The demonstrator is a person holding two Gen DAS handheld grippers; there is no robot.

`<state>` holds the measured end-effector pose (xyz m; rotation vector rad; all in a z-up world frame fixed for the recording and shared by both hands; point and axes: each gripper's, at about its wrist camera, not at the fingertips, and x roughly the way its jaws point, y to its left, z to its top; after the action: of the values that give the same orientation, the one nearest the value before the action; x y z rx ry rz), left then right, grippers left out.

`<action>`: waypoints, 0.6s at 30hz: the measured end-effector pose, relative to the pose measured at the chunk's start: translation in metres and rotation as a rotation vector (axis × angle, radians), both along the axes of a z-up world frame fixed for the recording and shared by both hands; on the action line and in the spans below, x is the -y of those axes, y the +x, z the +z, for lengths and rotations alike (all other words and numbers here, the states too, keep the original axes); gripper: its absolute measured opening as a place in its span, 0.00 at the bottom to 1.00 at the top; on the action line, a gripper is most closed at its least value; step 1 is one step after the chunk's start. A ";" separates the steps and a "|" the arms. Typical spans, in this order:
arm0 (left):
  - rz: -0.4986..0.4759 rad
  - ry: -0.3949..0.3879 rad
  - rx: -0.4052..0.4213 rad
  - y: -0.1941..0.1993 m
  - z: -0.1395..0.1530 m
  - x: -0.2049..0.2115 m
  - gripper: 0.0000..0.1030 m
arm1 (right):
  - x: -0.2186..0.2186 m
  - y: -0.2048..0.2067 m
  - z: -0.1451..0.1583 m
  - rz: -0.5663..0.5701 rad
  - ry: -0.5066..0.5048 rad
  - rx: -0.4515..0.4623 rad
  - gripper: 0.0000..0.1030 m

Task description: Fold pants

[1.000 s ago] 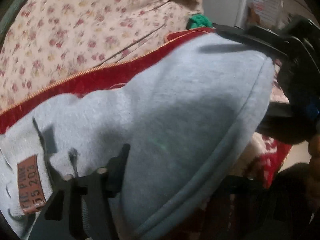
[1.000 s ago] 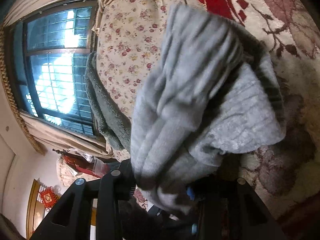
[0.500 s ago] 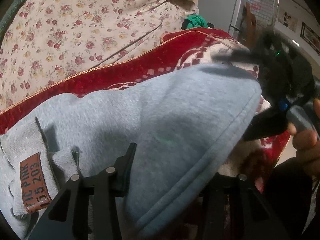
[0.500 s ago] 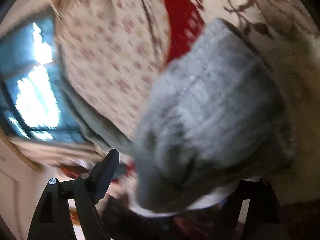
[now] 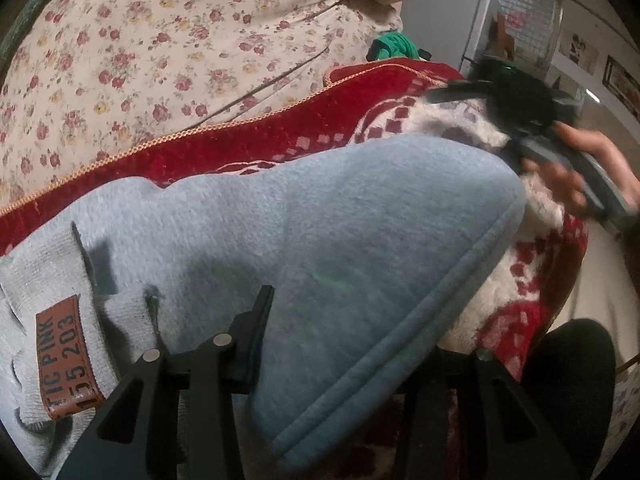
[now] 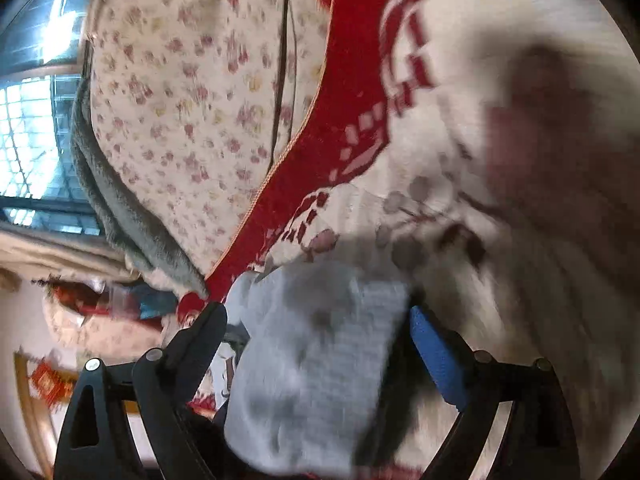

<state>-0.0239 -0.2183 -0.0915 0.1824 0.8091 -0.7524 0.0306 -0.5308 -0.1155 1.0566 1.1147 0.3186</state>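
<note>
Pants (image 5: 320, 216), grey-blue fleece, are seen in the left wrist view spread on a red and white blanket (image 5: 248, 136), with a floral cover (image 5: 160, 40) at the far side. A folded bulk is noted, its rounded end pointing to the right; a seamed edge runs from near centre up to the right end. A brown label (image 5: 66, 356) is seen at near left. The left gripper (image 5: 348, 340) is clenched on the near part of the fabric — cloth is bunched between its fingers. At far right, just beyond the pants' rounded end, the right gripper (image 5: 516, 96) is seen in a hand (image 5: 580, 168).

In the right wrist view — blurred — the right gripper (image 6: 316, 320) is shown with its jaws opening; a ribbed grey part of the pants (image 6: 316, 360) lies between the fingers, and no pressing by the pads can be made out. The long axis is judged to run left to right, so the right hand is nearer the free end, the left nearer the labelled end.
</note>
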 end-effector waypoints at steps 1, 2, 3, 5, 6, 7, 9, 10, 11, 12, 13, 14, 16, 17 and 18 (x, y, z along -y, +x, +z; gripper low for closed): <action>-0.005 0.011 0.007 -0.001 0.000 0.002 0.41 | -0.003 0.012 -0.004 0.042 -0.023 -0.016 0.94; -0.012 0.030 0.020 -0.004 -0.001 0.005 0.42 | -0.006 0.024 -0.007 0.092 -0.033 -0.022 0.94; -0.015 0.047 0.038 -0.007 -0.002 0.007 0.43 | -0.008 0.034 -0.011 0.136 -0.023 -0.027 0.95; -0.017 0.071 0.066 -0.011 -0.005 0.011 0.43 | -0.006 0.047 -0.017 0.197 -0.010 -0.059 0.95; -0.014 0.068 0.064 -0.011 -0.005 0.011 0.43 | -0.005 0.049 -0.015 0.229 -0.040 -0.082 0.95; -0.013 0.062 0.057 -0.009 -0.005 0.010 0.43 | -0.008 0.050 -0.008 0.262 -0.063 -0.083 0.95; -0.009 0.045 0.035 -0.006 -0.004 0.007 0.44 | -0.015 0.049 0.016 0.370 -0.143 -0.048 0.95; -0.005 0.039 0.028 -0.005 -0.004 0.007 0.44 | -0.019 0.051 0.026 0.405 -0.205 -0.037 0.95; 0.000 0.034 0.024 -0.004 -0.004 0.006 0.44 | -0.024 0.053 0.034 0.438 -0.271 -0.023 0.95; 0.006 0.033 0.024 -0.005 -0.004 0.007 0.44 | -0.027 0.059 0.037 0.460 -0.299 -0.016 0.95; 0.010 0.036 0.028 -0.006 -0.004 0.007 0.44 | -0.030 0.066 0.038 0.478 -0.313 -0.017 0.95; 0.012 0.041 0.034 -0.007 -0.005 0.008 0.44 | -0.035 0.076 0.036 0.490 -0.314 -0.017 0.95; 0.012 0.053 0.041 -0.008 -0.005 0.010 0.44 | -0.046 0.094 0.030 0.525 -0.282 0.008 0.95; 0.012 0.053 0.039 -0.009 -0.005 0.010 0.44 | -0.055 0.104 0.024 0.556 -0.261 0.014 0.95; 0.011 0.051 0.035 -0.009 -0.005 0.009 0.44 | -0.067 0.114 0.014 0.608 -0.241 0.008 0.95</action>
<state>-0.0324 -0.2276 -0.0968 0.2360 0.7957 -0.7167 0.1446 -0.4633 -0.1020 0.4847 1.4152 0.6487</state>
